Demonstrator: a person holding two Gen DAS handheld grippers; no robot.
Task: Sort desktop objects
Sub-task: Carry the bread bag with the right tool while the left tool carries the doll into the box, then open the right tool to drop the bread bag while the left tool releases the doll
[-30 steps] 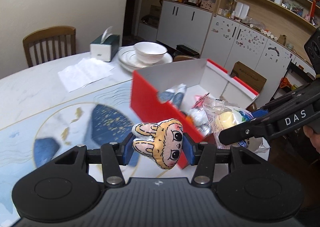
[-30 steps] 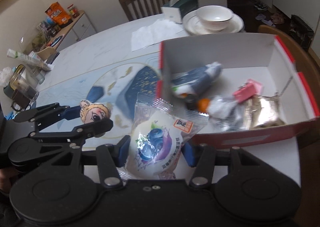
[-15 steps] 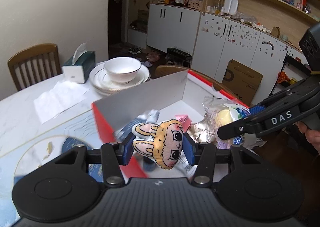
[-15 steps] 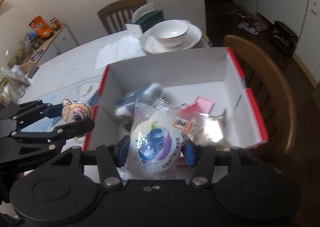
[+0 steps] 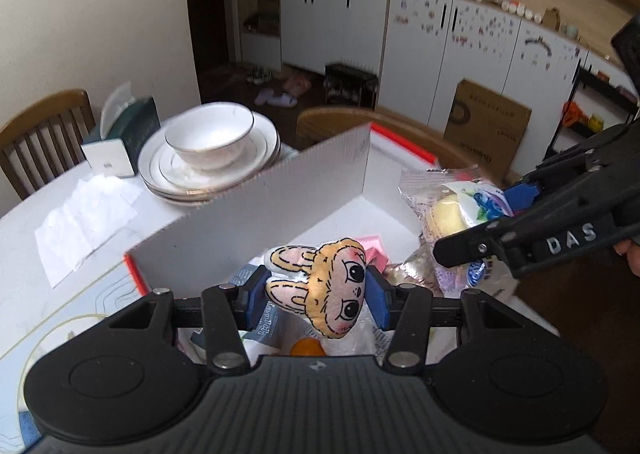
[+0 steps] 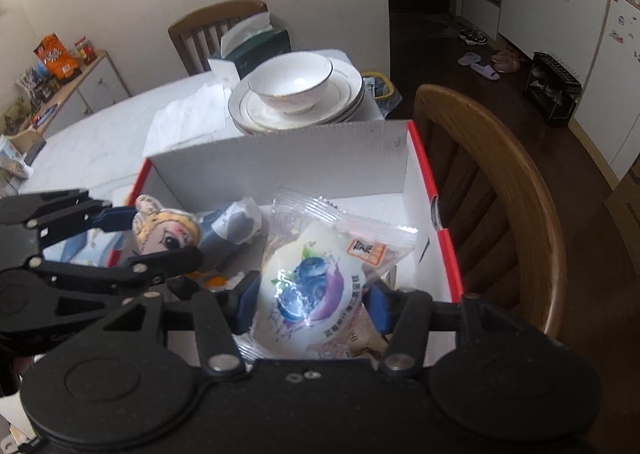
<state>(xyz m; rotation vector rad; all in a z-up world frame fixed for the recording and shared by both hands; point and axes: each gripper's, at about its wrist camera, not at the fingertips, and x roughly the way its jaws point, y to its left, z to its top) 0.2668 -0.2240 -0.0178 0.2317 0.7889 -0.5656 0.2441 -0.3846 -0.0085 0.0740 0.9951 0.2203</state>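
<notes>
Bunny-eared plush head (image 5: 326, 292), big eyes, clamped in left claw (image 5: 316, 300).

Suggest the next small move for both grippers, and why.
Probably open both and drop. The left gripper holds the plush doll and the right gripper holds the blueberry snack packet, both already above the inside of the red-and-white box.

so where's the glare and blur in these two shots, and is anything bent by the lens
Right wrist view: a bright glare patch on the blueberry snack packet, and the scene looks dim overall. Left wrist view: the cabinets and bowl are smeared by motion blur, while the plush bunny head between the pads stays sharp. Both views: fisheye curvature bends the box wall and the room edges.
</notes>
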